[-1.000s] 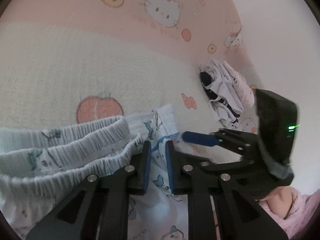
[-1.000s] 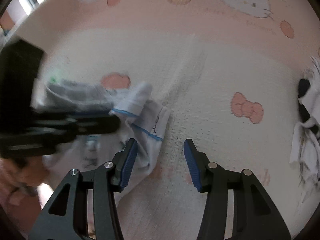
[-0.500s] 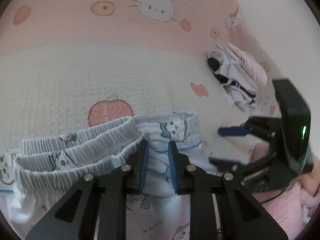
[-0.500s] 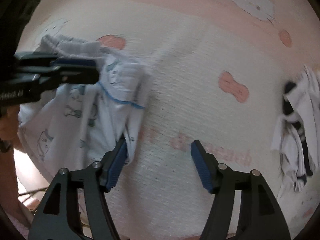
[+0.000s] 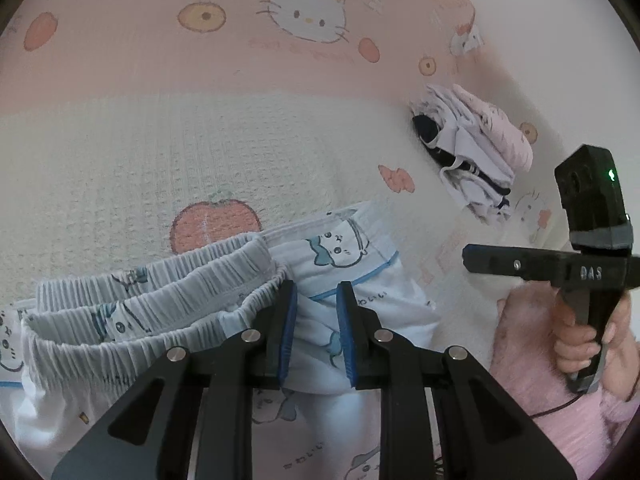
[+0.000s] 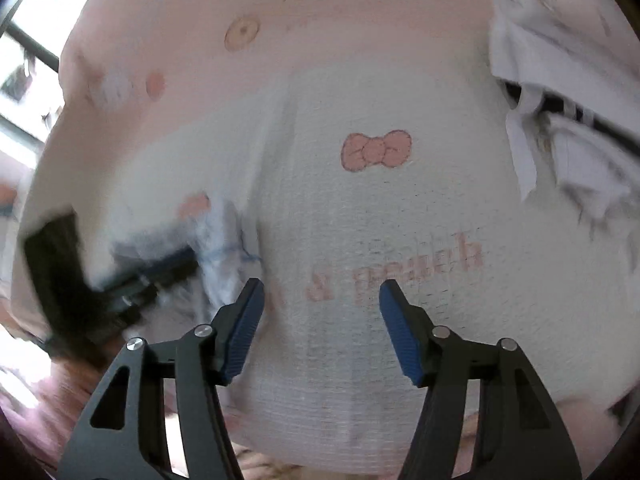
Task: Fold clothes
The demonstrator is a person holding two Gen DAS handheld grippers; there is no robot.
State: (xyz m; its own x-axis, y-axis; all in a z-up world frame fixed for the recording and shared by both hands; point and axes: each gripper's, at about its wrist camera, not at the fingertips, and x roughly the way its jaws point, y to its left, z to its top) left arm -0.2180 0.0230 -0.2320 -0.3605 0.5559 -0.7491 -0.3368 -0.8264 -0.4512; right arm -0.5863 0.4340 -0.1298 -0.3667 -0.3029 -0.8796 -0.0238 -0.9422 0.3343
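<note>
Shorts (image 5: 340,248) pinched by left gripper (image 5: 316,332)

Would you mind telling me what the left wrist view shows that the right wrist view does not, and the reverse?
Only the left wrist view shows the left claw pinching the printed pants beside their elastic waistband, and a hand gripping the right tool's handle. Only the right wrist view shows the right claw open over bare blanket, a window, and the printed word. Both show the pink cartoon blanket and the heap of unfolded clothes.
</note>
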